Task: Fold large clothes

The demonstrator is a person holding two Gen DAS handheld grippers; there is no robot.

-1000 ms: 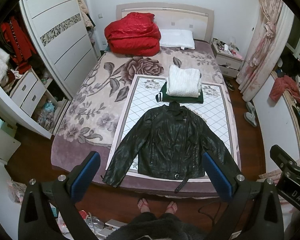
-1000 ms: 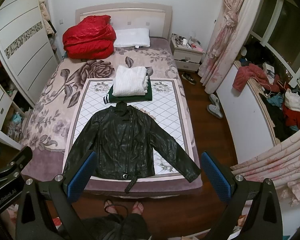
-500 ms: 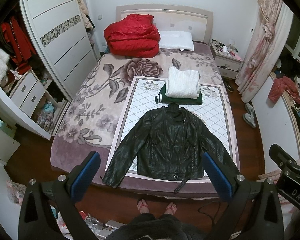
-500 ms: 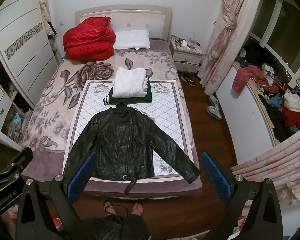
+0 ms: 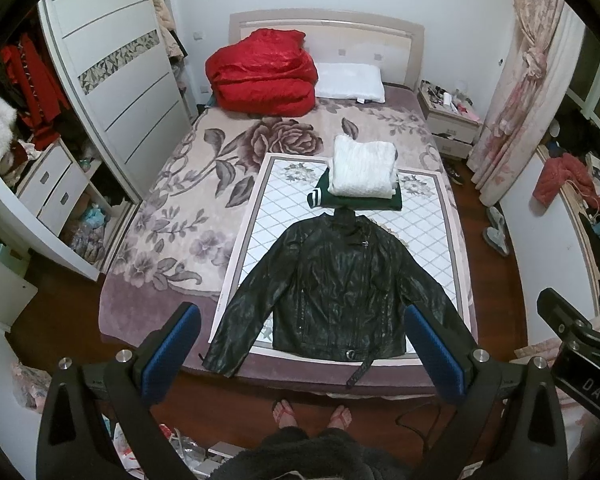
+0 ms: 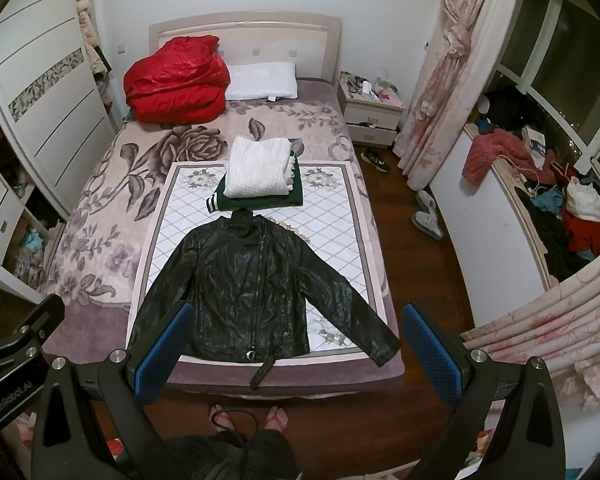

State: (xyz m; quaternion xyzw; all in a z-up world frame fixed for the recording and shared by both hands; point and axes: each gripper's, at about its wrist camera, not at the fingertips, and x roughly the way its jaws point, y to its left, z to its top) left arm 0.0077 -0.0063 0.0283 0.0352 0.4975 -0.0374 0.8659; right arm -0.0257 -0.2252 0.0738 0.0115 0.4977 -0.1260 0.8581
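A black leather jacket [image 5: 336, 284] lies flat, front up, sleeves spread, on a white quilted mat [image 5: 268, 216] at the foot of the bed; it also shows in the right wrist view [image 6: 248, 284]. Its belt strap [image 5: 360, 372] hangs over the bed edge. My left gripper [image 5: 300, 352] is open and empty, held high above the floor in front of the bed. My right gripper [image 6: 296, 348] is open and empty, likewise held back from the jacket. Behind the collar sits a folded white sweater [image 5: 362, 172] on a folded green garment [image 5: 392, 200].
A red duvet [image 5: 264, 74] and white pillow [image 5: 350, 82] lie at the headboard. A wardrobe [image 5: 116, 80] stands left, a nightstand [image 6: 370, 114] and curtain [image 6: 444, 80] right. Clothes pile on the windowsill [image 6: 548, 200]. The person's feet [image 5: 312, 416] stand at the bed's foot.
Both views have shifted slightly, so the bed and jacket sit a little higher in frame. The jacket has not moved and both grippers stay open.
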